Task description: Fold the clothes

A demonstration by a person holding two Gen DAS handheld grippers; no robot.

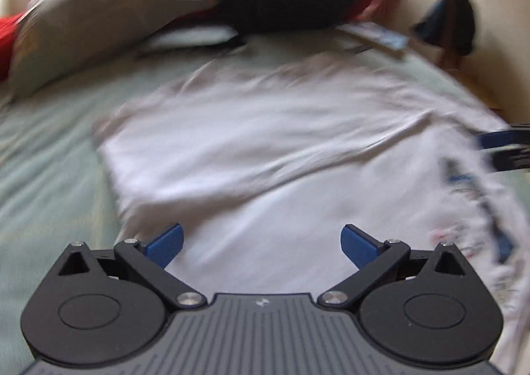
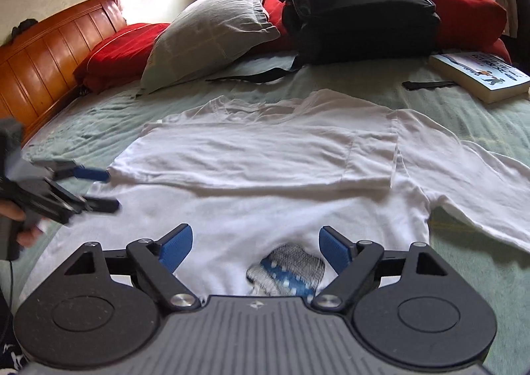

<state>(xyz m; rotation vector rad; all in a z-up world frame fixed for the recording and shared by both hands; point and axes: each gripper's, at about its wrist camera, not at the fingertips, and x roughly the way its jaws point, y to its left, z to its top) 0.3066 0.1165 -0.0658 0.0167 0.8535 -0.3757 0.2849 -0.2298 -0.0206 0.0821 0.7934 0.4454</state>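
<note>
Evidently both grippers, left [image 1: 261, 247] and right [image 2: 255, 250], stood wide and empty, the half-folded shirt [image 2: 265, 156] beneath their jaws. Risk: a one-layer pinch would drag the fold askew.

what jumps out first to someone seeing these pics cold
A white t-shirt lies spread over the green bedsheet, partly folded, filling the middle of both views. Behind it a black backpack sits among red bedding and a grey pillow, with a book at far right.
</note>
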